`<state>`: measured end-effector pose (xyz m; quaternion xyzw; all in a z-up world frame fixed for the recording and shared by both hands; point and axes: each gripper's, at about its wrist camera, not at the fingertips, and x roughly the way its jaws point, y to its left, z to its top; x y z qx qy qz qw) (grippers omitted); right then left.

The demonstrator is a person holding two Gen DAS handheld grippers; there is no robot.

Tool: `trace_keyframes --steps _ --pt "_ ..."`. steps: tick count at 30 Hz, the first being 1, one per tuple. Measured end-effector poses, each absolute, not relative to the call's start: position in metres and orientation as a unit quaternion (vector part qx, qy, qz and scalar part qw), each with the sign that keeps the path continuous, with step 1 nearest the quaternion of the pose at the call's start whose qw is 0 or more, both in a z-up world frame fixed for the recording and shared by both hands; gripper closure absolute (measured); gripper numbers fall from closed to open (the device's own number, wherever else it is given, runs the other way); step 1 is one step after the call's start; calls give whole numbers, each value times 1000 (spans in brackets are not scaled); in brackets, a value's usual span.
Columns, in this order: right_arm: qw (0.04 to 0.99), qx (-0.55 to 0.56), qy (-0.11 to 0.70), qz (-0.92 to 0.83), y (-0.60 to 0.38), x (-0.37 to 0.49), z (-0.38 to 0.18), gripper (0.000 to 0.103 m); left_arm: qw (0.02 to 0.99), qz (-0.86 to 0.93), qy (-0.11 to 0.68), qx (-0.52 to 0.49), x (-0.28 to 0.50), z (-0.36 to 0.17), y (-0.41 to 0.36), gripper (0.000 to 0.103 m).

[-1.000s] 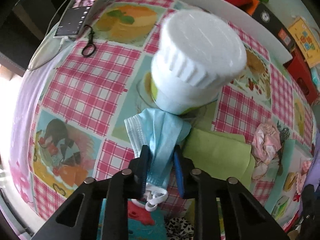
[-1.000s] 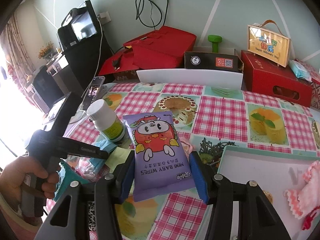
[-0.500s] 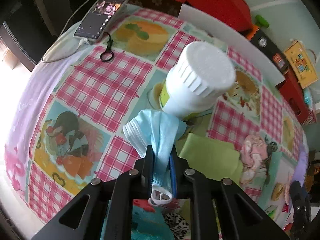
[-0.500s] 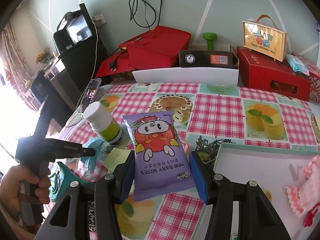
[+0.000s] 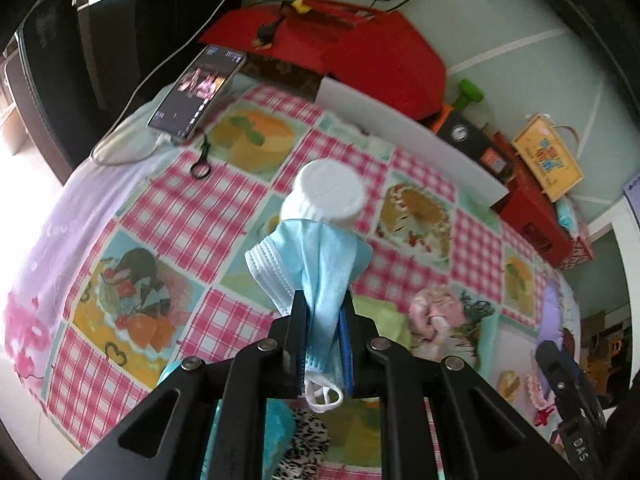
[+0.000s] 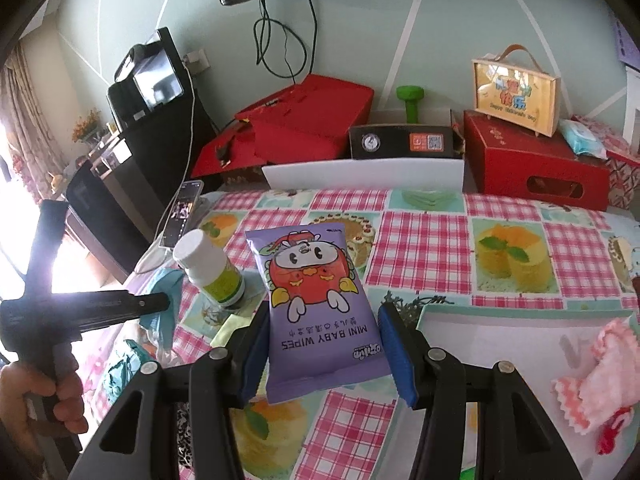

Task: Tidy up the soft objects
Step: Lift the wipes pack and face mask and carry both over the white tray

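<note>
**Blue mask pinched, purple wipes gripped**

Blue pleated fabric fills the left gripper (image 5: 323, 344): a face mask (image 5: 316, 276) is bunched between the jaws, which are pressed fully together on it, with its white ear loop hanging out behind the pads. The mask hangs clear of the checked tablecloth (image 5: 192, 216), in front of a white-capped bottle (image 5: 328, 196) that stands upright on the cloth. A green cloth (image 5: 380, 316) and a crumpled pink cloth (image 5: 432, 312) lie on the table to the right of the gripper.

The right gripper (image 6: 322, 350) stands about half open, its blue pads against the two long edges of a purple pack of baby wipes (image 6: 316, 312), which it holds above the table. Just to the right sits a white tray (image 6: 500, 344) with a pink frilled cloth (image 6: 604, 376) on it. At the left edge, a hand (image 6: 36, 396) grasps the handle of the left gripper.
</note>
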<state>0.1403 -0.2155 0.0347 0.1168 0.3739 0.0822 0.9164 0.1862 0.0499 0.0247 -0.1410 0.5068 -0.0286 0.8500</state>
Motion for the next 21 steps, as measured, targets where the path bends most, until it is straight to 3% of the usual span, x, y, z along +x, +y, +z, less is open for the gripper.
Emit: trace_keyframes --steps 21 --pt "942 122 313 -27 -285 100 76 47 873 -181 440 -107 191 70 -63 89"
